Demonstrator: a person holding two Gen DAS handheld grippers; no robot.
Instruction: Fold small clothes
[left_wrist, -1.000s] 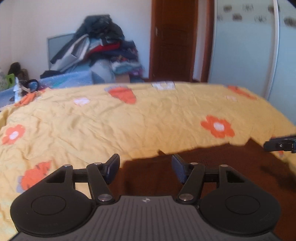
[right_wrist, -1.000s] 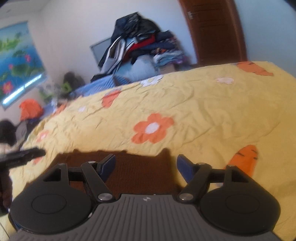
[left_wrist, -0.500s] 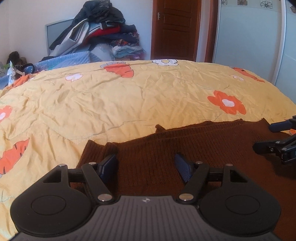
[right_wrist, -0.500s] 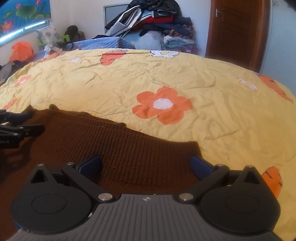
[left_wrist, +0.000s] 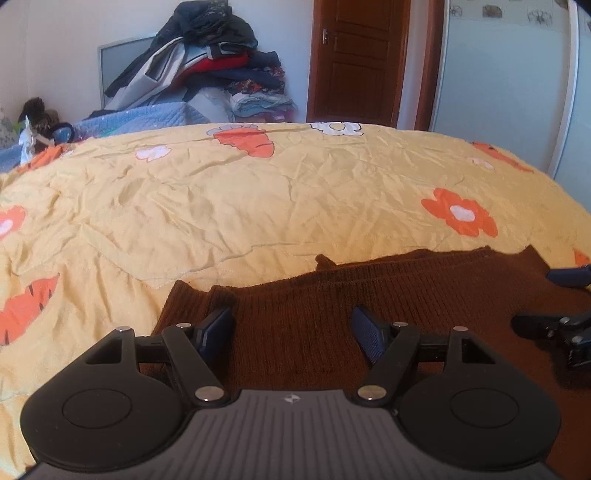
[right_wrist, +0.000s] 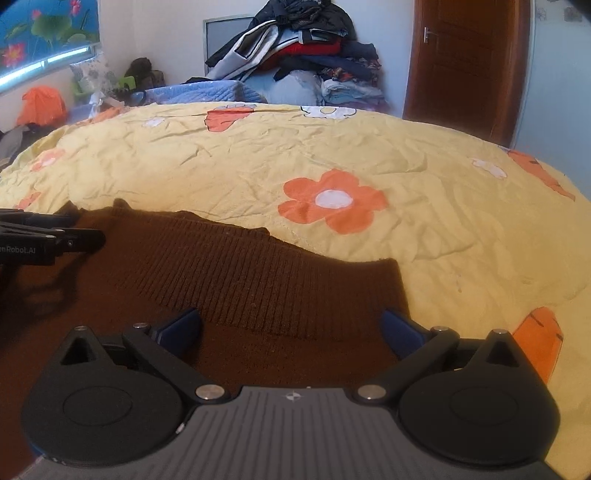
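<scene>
Yellow bedspread (left_wrist: 258, 206) lies open beyond brown sweater (right_wrist: 240, 280); both grippers' jaws gape, holding nothing.

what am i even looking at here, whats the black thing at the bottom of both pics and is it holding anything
There is no robot here. A person holds a two-finger grabbing tool in each hand, and a small wide-angle camera on each one looks forward along its fingers. The black shape at the bottom of each picture is the tool itself.

One picture is from the left tool, the other from the right tool; each also catches the other at its edge.

Both hover over a brown knitted sweater lying on a yellow bedspread printed with orange flowers. Both tools have just been opening, their blue-padded fingers stand apart, and nothing is gripped. A pile of clothes sits beyond the bed.
</scene>
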